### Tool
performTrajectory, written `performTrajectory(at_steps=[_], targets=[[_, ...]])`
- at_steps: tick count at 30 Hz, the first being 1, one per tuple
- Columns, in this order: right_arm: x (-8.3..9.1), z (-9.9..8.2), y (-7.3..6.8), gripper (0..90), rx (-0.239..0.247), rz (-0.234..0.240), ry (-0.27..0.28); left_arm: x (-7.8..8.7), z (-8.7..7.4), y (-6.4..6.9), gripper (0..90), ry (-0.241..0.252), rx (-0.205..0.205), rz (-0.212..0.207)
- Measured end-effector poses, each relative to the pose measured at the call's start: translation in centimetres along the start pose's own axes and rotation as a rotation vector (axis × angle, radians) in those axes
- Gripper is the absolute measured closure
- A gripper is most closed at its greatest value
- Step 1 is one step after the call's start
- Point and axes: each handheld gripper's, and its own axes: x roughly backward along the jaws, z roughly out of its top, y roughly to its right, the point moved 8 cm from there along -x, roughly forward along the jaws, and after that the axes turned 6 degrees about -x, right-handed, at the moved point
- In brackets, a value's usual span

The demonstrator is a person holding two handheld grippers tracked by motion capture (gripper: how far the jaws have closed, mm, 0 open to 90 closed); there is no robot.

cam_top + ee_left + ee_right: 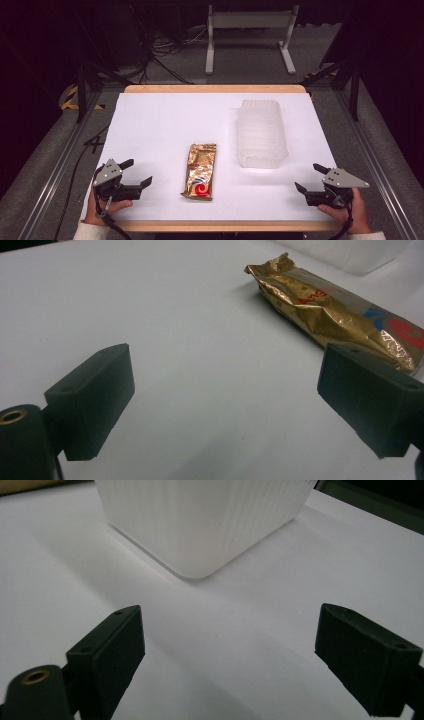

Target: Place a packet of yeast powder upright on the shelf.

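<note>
A gold foil snack packet [201, 170] with a red and blue logo lies flat near the middle of the white table top [160, 125]; the left gripper view has the packet [340, 315] ahead and to the right of the jaws. A frosted ribbed plastic tub [261, 132] stands right of it, and the tub [200, 520] is close ahead in the right gripper view. My left gripper [137, 173] rests open at the front left, with nothing between its jaws. At the front right my right gripper [310, 177] is open and empty too.
The table's wooden edge [215, 88] runs along the far side. Beyond it are a white metal stand [250, 35] and loose cables [170, 47] on the grey floor. Metal rails [55, 165] flank the table on both sides.
</note>
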Motion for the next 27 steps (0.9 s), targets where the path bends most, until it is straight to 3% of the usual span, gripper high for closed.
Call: performTrajectory(at_steps=[3, 6, 7, 8, 14, 18, 22, 27], targets=[[0.1, 0.1, 0.0, 13.2, -0.006, 0.005, 0.005, -0.2, -0.1, 0.1, 9.4, -0.021, -0.008, -0.003], [0.1, 0.1, 0.0, 13.9, -0.003, 0.015, 0.003, -0.4, 0.2, 0.2, 12.0, -0.005, -0.002, -0.016], [0.2, 0.1, -0.1, 13.9, -0.005, 0.017, 0.002, -0.6, 0.3, 0.2, 12.0, -0.004, 0.016, -0.024], [0.2, 0.1, -0.1, 13.8, -0.007, 0.020, 0.002, -0.9, 0.3, 0.2, 12.1, -0.015, 0.014, -0.039], [0.4, -0.1, -0.1, 13.8, -0.014, 0.012, -0.002, -1.6, 0.3, 0.1, 13.8, -0.049, 0.000, -0.042], [0.5, -0.3, -0.2, 13.8, -0.010, 0.012, -0.010, -2.1, 1.0, 0.2, 13.9, -0.046, 0.029, -0.077], [0.6, -0.3, -0.2, 13.7, -0.012, 0.010, -0.007, -3.2, 1.6, 0.2, 13.8, -0.079, 0.046, -0.109], [0.4, -0.6, -0.4, 13.7, -0.004, 0.015, -0.028, -5.4, 2.4, 0.1, 15.5, -0.134, 0.099, -0.160]])
